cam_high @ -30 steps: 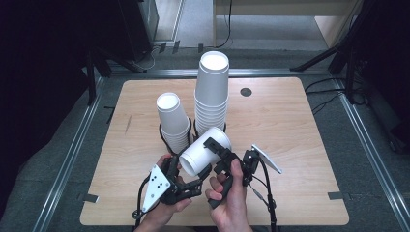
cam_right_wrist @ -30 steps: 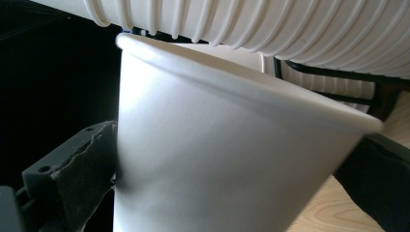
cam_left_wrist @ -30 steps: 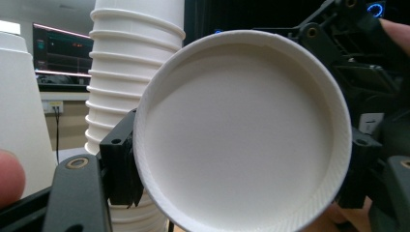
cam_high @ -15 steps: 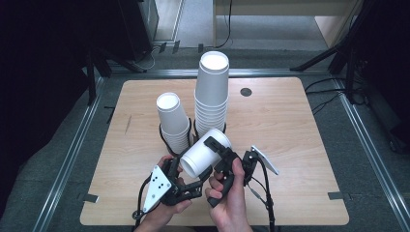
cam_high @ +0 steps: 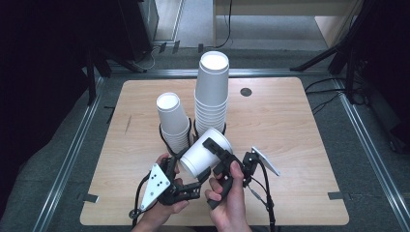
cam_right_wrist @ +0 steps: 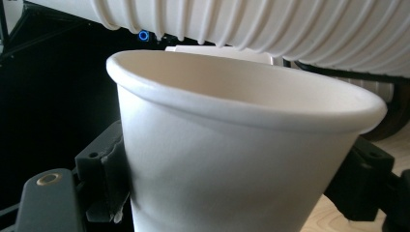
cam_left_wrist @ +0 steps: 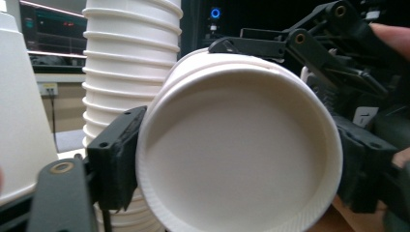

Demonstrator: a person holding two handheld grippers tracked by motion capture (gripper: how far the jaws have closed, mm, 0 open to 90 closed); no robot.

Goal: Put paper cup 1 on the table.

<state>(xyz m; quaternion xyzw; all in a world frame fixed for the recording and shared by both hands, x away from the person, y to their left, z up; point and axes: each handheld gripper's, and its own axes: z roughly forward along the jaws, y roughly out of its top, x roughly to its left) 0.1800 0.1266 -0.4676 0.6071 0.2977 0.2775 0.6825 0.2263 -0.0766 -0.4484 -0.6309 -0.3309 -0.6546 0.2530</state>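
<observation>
A white paper cup (cam_high: 205, 152) hangs tilted above the table's front middle, between both grippers. My right gripper (cam_high: 218, 158) has just been closing. Its black fingers (cam_right_wrist: 104, 169) now press both sides of the cup (cam_right_wrist: 227, 159), whose wall is slightly dented. My left gripper (cam_high: 191, 182) sits just below and left of the cup's round end (cam_left_wrist: 241, 154). Its jaws have just been opening. One finger (cam_left_wrist: 116, 159) lies beside the rim and the other is hidden behind the cup.
A short stack of cups (cam_high: 171, 118) and a tall stack (cam_high: 212, 92) stand close behind the held cup, each in a black ring. The wooden table (cam_high: 290, 125) has a dark hole (cam_high: 246, 92) at the back right. Metal rails run along both sides.
The right gripper's jaws have drawn in onto the cup. The left gripper's jaws have spread a little. Both hands and the cup have stayed in place.
</observation>
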